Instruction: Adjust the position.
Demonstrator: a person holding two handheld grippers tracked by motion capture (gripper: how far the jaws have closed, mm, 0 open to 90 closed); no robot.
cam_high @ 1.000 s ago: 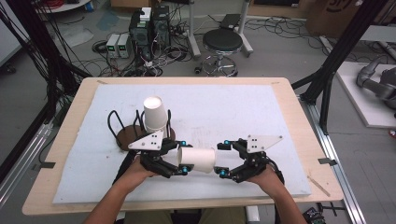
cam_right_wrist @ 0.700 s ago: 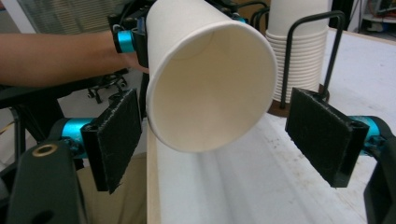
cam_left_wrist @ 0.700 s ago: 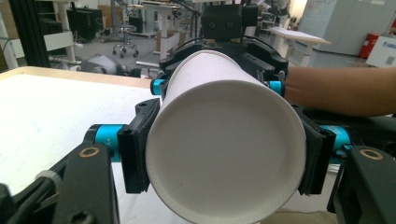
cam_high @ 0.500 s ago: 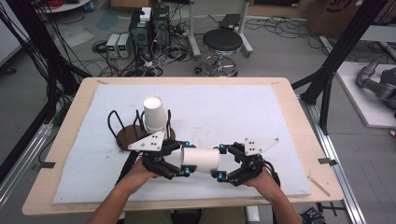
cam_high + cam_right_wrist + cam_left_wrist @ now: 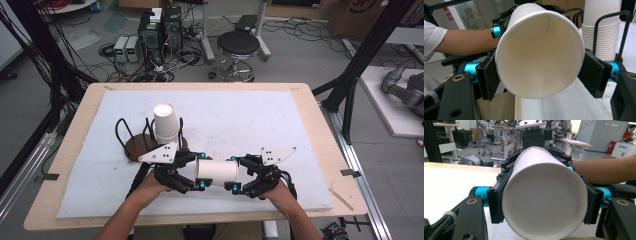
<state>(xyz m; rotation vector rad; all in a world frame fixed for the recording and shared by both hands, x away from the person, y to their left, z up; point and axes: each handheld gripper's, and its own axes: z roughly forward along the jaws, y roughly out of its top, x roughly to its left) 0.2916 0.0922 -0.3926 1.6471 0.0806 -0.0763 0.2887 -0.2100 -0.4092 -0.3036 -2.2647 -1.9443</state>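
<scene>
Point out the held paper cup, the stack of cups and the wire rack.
Held paper cup [image 5: 216, 172], high view, side wall.
Stack of cups [image 5: 166, 124], high view, side of top cup.
Wire rack [image 5: 120, 131], high view, left loop.

I am closing the gap between my hands: the right tongs [image 5: 234, 174], which were standing clear of the white paper cup [image 5: 216, 171] a second ago, are now pressing their jaws on its open end, meeting the left tongs [image 5: 198, 171] that are gripping its base. The cup is now lying on its side, held from both ends, drifting slightly toward the near edge of the surface [image 5: 310, 165] with my right hand [image 5: 274, 186].
</scene>
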